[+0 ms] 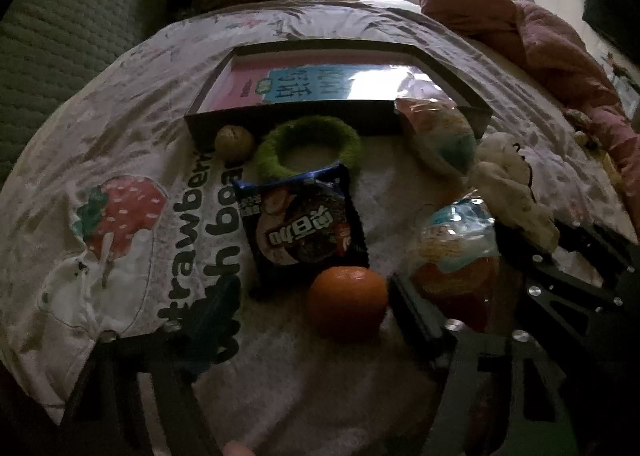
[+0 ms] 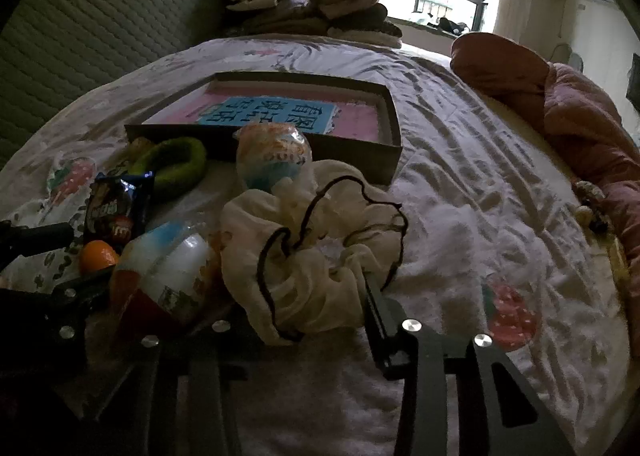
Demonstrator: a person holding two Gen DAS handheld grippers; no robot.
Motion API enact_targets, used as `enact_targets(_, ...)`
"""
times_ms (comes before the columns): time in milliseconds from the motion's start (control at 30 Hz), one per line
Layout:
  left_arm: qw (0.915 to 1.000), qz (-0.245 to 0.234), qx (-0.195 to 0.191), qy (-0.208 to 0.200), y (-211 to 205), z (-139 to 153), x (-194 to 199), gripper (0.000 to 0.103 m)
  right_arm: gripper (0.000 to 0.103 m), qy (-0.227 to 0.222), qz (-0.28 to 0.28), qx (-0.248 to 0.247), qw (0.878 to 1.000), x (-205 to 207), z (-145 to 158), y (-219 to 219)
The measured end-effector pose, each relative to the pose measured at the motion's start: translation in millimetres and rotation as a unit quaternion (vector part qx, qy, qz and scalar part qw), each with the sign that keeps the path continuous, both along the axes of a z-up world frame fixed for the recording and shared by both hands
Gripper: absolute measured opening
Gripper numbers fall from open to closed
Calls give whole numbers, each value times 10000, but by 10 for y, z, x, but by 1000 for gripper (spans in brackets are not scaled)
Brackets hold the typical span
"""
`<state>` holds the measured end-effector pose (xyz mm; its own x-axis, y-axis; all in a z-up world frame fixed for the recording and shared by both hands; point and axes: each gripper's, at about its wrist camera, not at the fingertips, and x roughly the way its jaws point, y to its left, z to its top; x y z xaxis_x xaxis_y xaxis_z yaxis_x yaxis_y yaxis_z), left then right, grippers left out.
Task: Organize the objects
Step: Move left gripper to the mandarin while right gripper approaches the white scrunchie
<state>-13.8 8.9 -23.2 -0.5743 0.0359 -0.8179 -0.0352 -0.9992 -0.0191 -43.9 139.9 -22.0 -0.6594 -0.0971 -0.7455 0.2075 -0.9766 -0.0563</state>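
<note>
An orange (image 1: 348, 304) lies on the bedsheet between the fingers of my left gripper (image 1: 306, 300), which is open; its left finger stands well clear of the fruit. Beyond the orange lie a dark snack packet (image 1: 304, 224), a green fuzzy ring (image 1: 308, 136) and a brown ball (image 1: 234, 144). A shallow dark box (image 1: 340, 112) holding a pink book sits behind them. My right gripper (image 2: 304, 292) is shut on a cream drawstring cloth (image 2: 312, 256), and the cloth hides its left finger. Two wrapped egg-shaped packs (image 2: 168, 268) (image 2: 272, 156) lie beside the cloth.
Everything rests on a bed with a strawberry-print sheet (image 2: 480, 216). A pink quilt (image 2: 580, 116) is bunched along the right edge. Folded clothes (image 2: 312, 12) are piled at the far end by a padded headboard (image 2: 100, 28) and a window.
</note>
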Motion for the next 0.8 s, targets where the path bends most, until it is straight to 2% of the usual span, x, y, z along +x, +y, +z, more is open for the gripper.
enact_targets(167, 10000, -89, 27, -12, 33, -13, 6, 63, 35, -101, 17, -225, 9997, -13, -18, 33)
enact_targets(367, 9996, -272, 107, -2, 89, 2, 54, 44, 24, -69, 55, -311, 9995, 3, -11, 49)
enact_targets(800, 9991, -319, 253, 97, 29, 111, 135, 40, 22, 195, 166, -479, 9985, 91, 164, 48)
